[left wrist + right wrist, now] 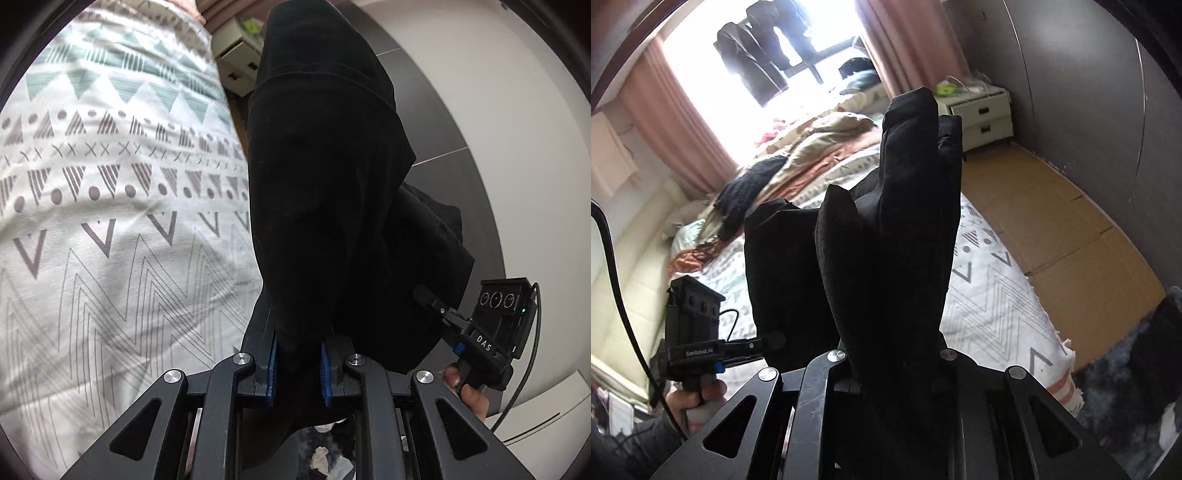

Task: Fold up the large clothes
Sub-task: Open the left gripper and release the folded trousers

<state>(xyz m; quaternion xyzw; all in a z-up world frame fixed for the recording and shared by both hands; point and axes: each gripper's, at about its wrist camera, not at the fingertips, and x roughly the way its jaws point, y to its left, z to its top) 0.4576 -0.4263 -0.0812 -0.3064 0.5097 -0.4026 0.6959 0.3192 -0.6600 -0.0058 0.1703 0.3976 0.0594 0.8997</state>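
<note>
Both grippers held one black garment [325, 192] up off the bed [110, 221]. It hung and bunched through the centre of both wrist views, over the patterned bedspread at left of the left view and at lower right of the right view.

Left gripper [298, 369]: blue pads [272, 365] stood a narrow way apart with a thick fold of the black cloth pinched between them. Grip looked firm, on several layers.

Right gripper [892, 363]: cloth draped over and hid the fingertips. The jaws seemed drawn in on the fabric, which rose from between them, but pad contact could not be seen. The same gripper showed small at lower right of the left view, its tip at the garment's edge.

Garment type was not certain: dark, heavy, with two lobes standing at top centre of the right view; possibly trouser legs or sleeves.

Beyond: a rumpled quilt [820, 147] and a dark knit item [750, 188] lay on the far part of the bed; a white nightstand [982, 114] stood at upper right.

Risks, judged:
- The bunched hold takes in extra layers, so spreading could drag a hidden fold down and leave creases.
- Hidden right fingertips mean a shallow bite could slip once the cloth is tensioned.
- Lowering without pulling the grippers apart would drop a heap, not a flat panel.
- The far clutter could snag the hem.
</note>
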